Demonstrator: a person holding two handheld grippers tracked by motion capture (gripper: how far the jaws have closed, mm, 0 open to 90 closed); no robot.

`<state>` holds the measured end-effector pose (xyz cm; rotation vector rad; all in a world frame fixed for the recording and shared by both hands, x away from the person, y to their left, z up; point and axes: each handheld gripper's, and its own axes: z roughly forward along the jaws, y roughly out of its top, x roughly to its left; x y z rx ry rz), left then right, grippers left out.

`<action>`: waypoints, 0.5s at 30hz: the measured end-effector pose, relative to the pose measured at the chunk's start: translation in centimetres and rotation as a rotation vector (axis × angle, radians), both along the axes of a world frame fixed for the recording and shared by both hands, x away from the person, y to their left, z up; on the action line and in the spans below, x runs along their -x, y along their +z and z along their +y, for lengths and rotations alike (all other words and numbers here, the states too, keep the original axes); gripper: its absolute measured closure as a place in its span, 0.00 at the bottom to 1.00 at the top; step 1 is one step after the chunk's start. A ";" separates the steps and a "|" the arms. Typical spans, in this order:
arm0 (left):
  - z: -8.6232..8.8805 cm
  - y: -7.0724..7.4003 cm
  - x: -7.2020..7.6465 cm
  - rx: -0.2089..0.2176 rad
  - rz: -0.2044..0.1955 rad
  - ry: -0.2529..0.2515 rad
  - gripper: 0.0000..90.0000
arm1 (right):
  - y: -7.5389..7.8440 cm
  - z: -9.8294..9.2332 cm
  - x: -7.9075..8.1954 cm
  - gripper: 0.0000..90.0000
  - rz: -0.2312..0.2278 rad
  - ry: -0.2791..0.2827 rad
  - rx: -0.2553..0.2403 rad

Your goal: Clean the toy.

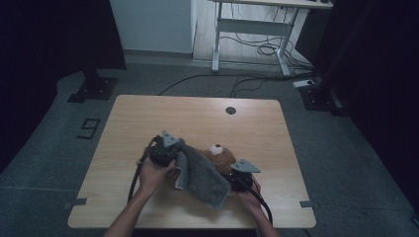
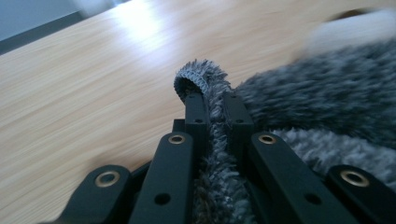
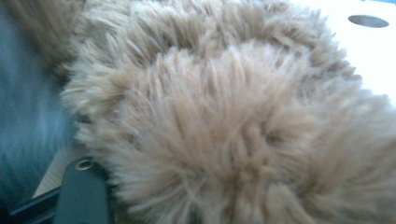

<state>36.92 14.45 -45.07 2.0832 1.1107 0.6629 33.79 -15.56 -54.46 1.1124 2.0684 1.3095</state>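
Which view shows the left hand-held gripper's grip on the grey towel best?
The left gripper view: the left hand-held gripper has both jaws shut on the hemmed edge of the grey towel. The high view shows the towel draped over the brown plush toy, grip too small to judge. The right gripper view catches a blurred grey patch.
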 end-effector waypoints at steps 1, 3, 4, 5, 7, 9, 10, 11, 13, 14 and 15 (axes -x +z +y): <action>1.2 -0.3 -0.1 0.000 0.010 0.022 0.92 | 0.0 0.0 0.0 0.34 0.002 0.000 -0.003; 3.5 -1.0 0.0 0.002 0.041 0.060 0.92 | 0.0 0.0 0.0 0.34 0.003 0.000 -0.005; 4.5 -1.5 0.0 0.005 0.055 0.075 0.92 | 0.0 0.0 0.0 0.34 0.002 0.000 -0.004; 5.6 -2.2 0.1 0.015 0.077 0.092 0.92 | 0.0 0.0 0.0 0.34 0.001 0.000 -0.005; 6.8 -3.3 0.2 0.025 0.113 0.101 0.92 | 0.0 0.0 0.0 0.34 0.000 0.000 -0.004; 7.7 -4.8 0.3 0.031 0.154 0.106 0.92 | 0.0 0.0 0.0 0.34 0.000 -0.001 -0.004; 8.0 -5.6 0.3 0.020 0.176 0.107 0.92 | 0.0 0.0 0.0 0.34 0.000 -0.001 -0.004; 8.1 -6.4 0.3 0.009 0.199 0.104 0.92 | -0.1 0.0 0.0 0.34 -0.001 -0.001 -0.005; 8.5 -7.9 0.3 0.021 0.233 0.107 0.92 | -0.1 0.0 0.0 0.34 -0.002 -0.003 -0.005; 8.7 -8.2 0.4 0.033 0.217 0.105 0.92 | -0.1 0.0 0.0 0.34 -0.001 -0.004 -0.005; 8.8 -8.1 0.4 0.036 0.219 0.110 0.92 | -0.1 0.0 0.0 0.34 -0.001 -0.004 -0.005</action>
